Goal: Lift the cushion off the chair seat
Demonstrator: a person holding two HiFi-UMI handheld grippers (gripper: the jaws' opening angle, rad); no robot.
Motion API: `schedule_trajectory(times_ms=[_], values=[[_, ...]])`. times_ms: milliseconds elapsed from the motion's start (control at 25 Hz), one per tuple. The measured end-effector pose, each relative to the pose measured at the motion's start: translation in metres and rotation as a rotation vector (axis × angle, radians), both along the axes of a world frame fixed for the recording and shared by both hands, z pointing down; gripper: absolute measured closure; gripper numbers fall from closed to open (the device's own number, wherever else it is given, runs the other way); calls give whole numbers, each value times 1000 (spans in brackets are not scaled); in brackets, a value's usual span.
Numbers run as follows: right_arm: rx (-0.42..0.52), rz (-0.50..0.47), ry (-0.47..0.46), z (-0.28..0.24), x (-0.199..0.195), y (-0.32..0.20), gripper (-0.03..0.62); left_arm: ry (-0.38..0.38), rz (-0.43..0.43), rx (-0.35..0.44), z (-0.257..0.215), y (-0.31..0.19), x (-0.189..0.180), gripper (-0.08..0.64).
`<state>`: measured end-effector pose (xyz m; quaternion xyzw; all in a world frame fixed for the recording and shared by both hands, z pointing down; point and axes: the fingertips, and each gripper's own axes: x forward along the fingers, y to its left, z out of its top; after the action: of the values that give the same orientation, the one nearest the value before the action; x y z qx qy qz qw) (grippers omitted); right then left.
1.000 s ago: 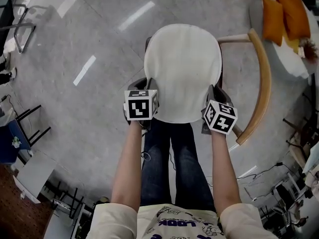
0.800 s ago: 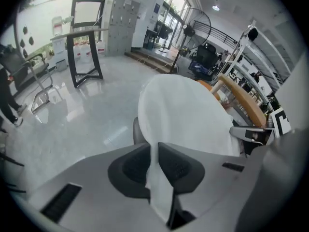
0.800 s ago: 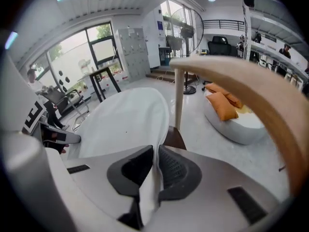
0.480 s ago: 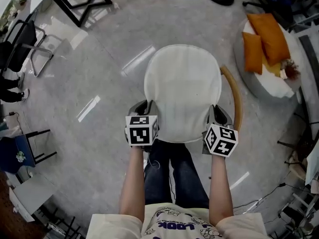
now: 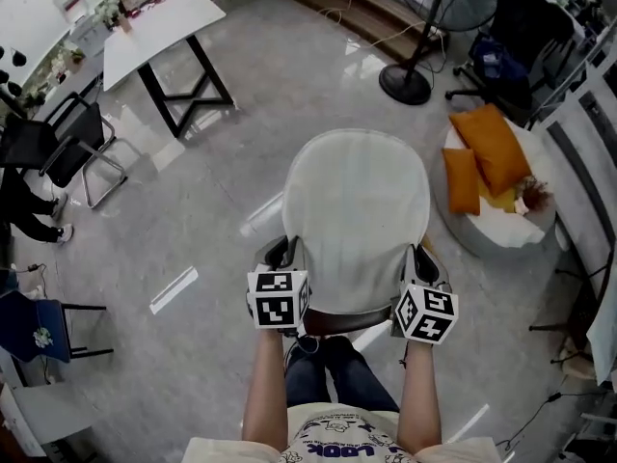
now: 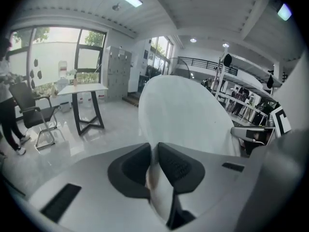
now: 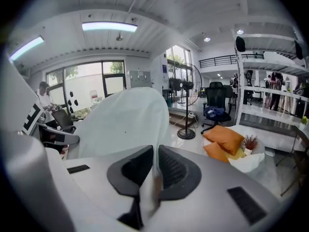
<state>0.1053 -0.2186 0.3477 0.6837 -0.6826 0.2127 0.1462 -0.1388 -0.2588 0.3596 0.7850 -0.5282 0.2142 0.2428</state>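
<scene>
- Floor (image 5: 193, 191): glossy pale tiles are filling most of the head view. Nothing there is propping the cushion.
- Cushion (image 5: 357, 210): white, oval and flat, it is lying roughly level in the air and stretching away from the person. It is being carried by its near edge alone.
- Chair: it is not showing in any view, so I am judging it to be hidden under the cushion and the lift to be well along.
- Pillows (image 5: 492, 152) and fan base (image 5: 405, 85): both are sitting well apart from the cushion's far end, so nothing is crowding the path.
- Left tool (image 5: 286, 257): its jaws are standing nearly together and are biting the cushion's near-left edge. The left gripper view is showing white fabric squeezed between them.
- Right tool (image 5: 417, 257): its jaws are likewise nearly together and are gripping the near-right edge, with a thin fold of fabric running through the gap.
- Doing the step well (judgement):
  - Both tools should be rising together at the same height so the cushion is not twisting.
  - The spacing between them should be staying constant, since pulling outward is likely to drag the thin edge free.
  - The far end is overhanging unsupported, so slow, even motion should be limiting its swing.
- Pads (image 6: 179, 166): only a narrow strip of fabric is sitting between them, so the bite is looking shallow. Firm pressure should be guarding against slip.
</scene>
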Motion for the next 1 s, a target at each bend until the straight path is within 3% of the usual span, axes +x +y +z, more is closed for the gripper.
schedule_trajectory(times_ms=[560,800,1000], values=[[315,0,29,-216,4,27,537,19,-2,316,-223,23,5,491],[426,-4,32,-264,-5,46,537,32,-14,432,-273,43,-5,490],[460,-13,31,-275,-4,57,538,40,-17,468,-283,56,-5,489]])
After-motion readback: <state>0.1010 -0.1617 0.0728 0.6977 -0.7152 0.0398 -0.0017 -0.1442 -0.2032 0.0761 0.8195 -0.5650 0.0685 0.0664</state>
